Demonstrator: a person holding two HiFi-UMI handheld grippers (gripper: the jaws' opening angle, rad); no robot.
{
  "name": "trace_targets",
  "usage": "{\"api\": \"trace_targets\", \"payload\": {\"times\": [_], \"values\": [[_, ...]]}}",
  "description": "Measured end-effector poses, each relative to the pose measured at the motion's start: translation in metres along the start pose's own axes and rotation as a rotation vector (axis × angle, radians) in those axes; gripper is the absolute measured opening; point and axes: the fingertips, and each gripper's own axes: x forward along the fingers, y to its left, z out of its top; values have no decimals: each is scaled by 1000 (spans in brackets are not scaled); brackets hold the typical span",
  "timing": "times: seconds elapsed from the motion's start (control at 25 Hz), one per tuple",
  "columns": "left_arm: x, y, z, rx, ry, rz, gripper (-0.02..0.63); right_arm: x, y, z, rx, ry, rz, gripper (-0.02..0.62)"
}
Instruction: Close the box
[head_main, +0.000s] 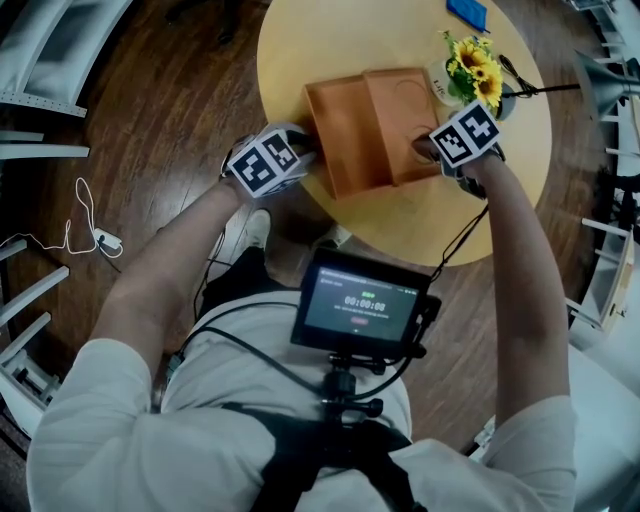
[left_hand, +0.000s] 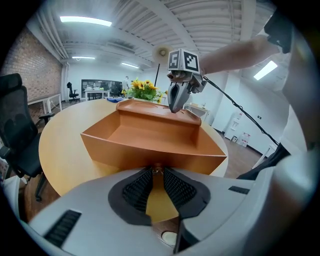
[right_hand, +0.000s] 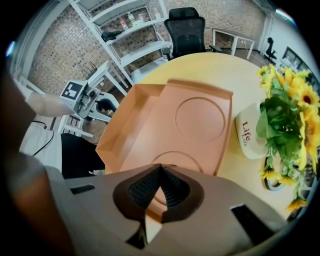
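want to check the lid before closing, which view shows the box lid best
The right gripper view: the lid lies large mid-frame, both round recesses plain. The head view shows it small, partly under the right gripper. The left gripper view shows only its edge beyond the tray.

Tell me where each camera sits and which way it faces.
Head view: on the person's head, facing steeply down on the round pale wooden table and open orange-brown box; forearms, torso, left gripper and right gripper show.
Left gripper view: on the left gripper, facing across the box towards the right gripper; its own jaws show, together.
Right gripper view: on the right gripper, facing down on the box's flat lid; its own jaws show, together.
Shared: both gripper views hold the box and the opposite gripper.
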Motion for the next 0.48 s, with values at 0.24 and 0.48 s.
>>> {"api": "trace_targets", "payload": {"times": [0.24,0.48], "values": [[0,-2,1,13,4,-4,63,-1,1,-2,-4,6,-3,0],[-1,-3,-1,29,14,-11,63,0,3,-1,-5,3,-13,0]]}}
